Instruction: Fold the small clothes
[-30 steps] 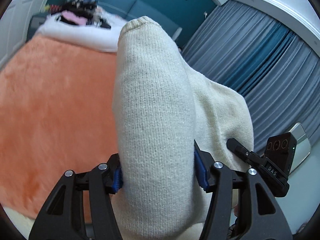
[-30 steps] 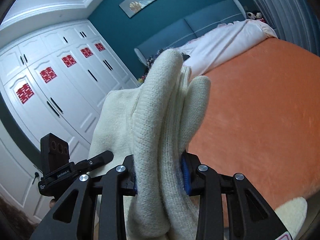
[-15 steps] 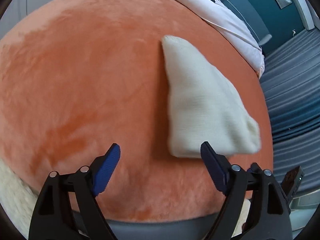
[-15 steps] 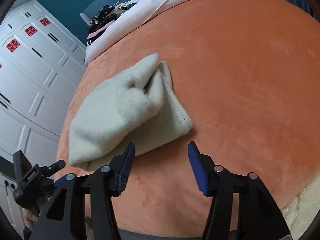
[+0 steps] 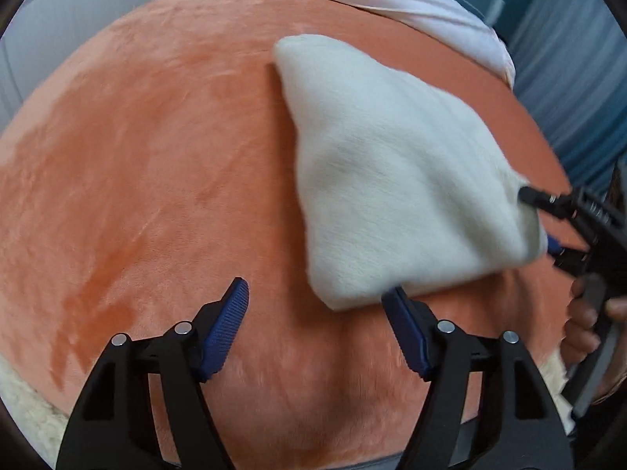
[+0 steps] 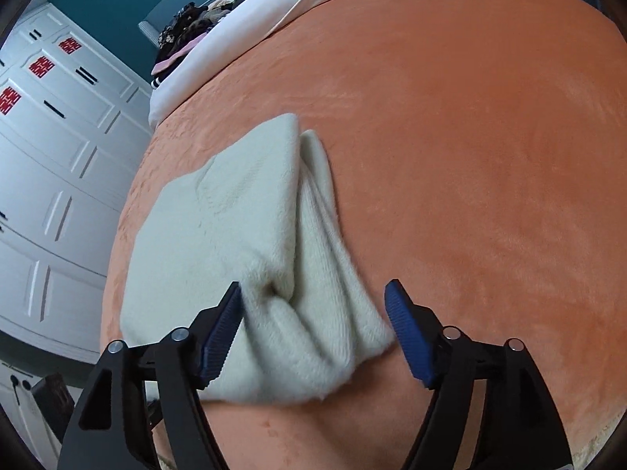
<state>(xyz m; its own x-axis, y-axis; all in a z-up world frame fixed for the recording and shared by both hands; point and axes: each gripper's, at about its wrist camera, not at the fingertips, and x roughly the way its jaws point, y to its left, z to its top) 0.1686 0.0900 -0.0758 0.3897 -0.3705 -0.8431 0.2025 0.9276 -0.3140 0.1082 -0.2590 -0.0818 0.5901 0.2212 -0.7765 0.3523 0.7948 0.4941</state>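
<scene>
Right claw (image 6: 315,313), opening, straddles the cream garment's (image 6: 243,235) near corner.

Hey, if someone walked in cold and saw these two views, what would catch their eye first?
A cream knitted garment lying folded on a bright orange plush blanket. The right hand-held gripper straddles its bunched near edge, jaws opening; the left hand-held gripper hovers beside its corner.

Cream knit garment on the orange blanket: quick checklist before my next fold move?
1. Cream knit garment resting on the orange blanket: ok.
2. Left gripper clear of the cloth, jaws closing on nothing: ok.
3. Right gripper released, jaws opening around a bunched edge: ok.
4. Garment flat: not ok, ridges near the right gripper.
5. Edges aligned: cannot tell.
</scene>
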